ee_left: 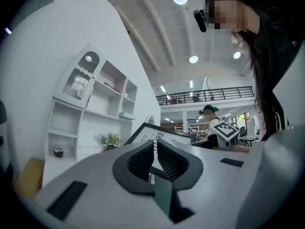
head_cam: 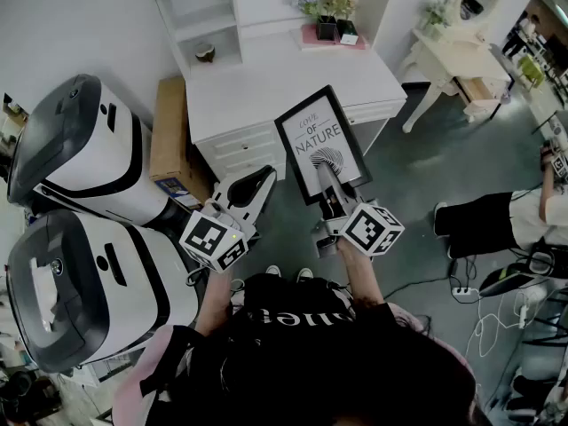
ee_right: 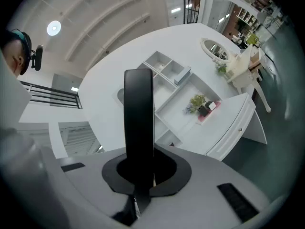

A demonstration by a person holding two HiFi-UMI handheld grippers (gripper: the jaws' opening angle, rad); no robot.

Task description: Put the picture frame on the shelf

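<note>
The picture frame (head_cam: pixel 319 145), black-edged with a white print reading "LOVE OF NATURE", is held up in the air in front of the white cabinet top (head_cam: pixel 284 78). My right gripper (head_cam: pixel 330 185) is shut on its lower edge. In the right gripper view the frame (ee_right: pixel 139 113) stands edge-on between the jaws of my right gripper (ee_right: pixel 142 168). My left gripper (head_cam: pixel 260 183) hangs left of the frame, shut with nothing in it. The left gripper view shows my left gripper (ee_left: pixel 155 148) and the frame (ee_left: pixel 162 133) beyond it. The white shelf unit (head_cam: pixel 209 25) stands at the cabinet's back left, holding a small bowl (head_cam: pixel 205 52).
A potted plant (head_cam: pixel 328 7) on a pink book sits at the cabinet's back right. Two large white-and-black machines (head_cam: pixel 89 149) stand at the left, with a cardboard box (head_cam: pixel 169 131) beside the cabinet. A white vanity table (head_cam: pixel 453 51) and a seated person (head_cam: pixel 497 220) are at the right.
</note>
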